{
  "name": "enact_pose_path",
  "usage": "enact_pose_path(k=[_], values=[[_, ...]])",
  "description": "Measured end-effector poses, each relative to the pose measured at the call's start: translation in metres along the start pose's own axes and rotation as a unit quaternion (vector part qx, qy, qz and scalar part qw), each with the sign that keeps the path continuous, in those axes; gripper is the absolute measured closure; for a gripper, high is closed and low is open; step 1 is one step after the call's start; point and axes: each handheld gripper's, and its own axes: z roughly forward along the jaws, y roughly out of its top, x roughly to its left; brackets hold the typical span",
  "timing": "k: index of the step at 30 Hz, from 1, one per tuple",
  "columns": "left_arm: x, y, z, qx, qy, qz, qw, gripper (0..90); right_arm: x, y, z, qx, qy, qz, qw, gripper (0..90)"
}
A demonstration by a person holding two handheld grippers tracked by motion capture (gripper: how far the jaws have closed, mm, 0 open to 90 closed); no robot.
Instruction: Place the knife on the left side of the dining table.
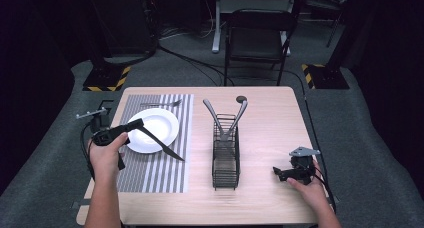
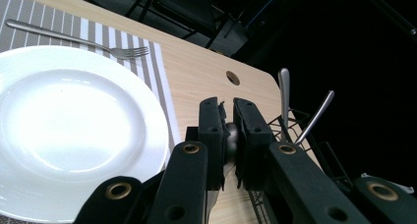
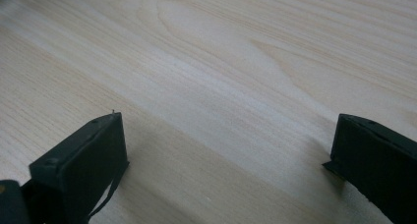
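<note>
Steel, slim and tapering to a point: the knife (image 1: 159, 143) is hanging tilted over the white plate (image 1: 162, 119), its blade tip reaching above the striped placemat (image 1: 150, 173). I am seeing the left gripper (image 1: 131, 126) pinching its rounded handle end, jaws pressed onto it, the hand (image 1: 106, 155) raised beside the mat. A fork (image 1: 161, 104) is lying beyond the plate. The black wire caddy (image 1: 226, 160) is holding two utensils. The right gripper (image 1: 276, 172) is resting low on the pale wood table (image 1: 270, 123), jaws spread apart.
</note>
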Motion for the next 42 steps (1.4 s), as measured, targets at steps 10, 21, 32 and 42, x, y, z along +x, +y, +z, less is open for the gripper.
enact_pose_path(k=[10,21,32,42], values=[[0.01,-0.008,0.004,0.0,0.009,-0.006,0.9999,83.2,0.0,0.0,0.0,0.003,0.003,0.004,1.0,0.0],[0.022,-0.017,0.003,0.0,0.027,-0.007,0.9996,83.3,0.0,0.0,-0.001,0.002,0.001,0.004,1.0,0.0],[0.04,-0.025,-0.006,-0.003,0.046,-0.018,0.9988,81.7,0.0,0.0,0.0,0.002,0.001,0.004,1.0,0.0],[0.049,-0.028,-0.009,-0.001,0.055,-0.02,0.9983,80.4,0.0,0.0,-0.001,0.001,0.0,0.003,1.0,0.0]])
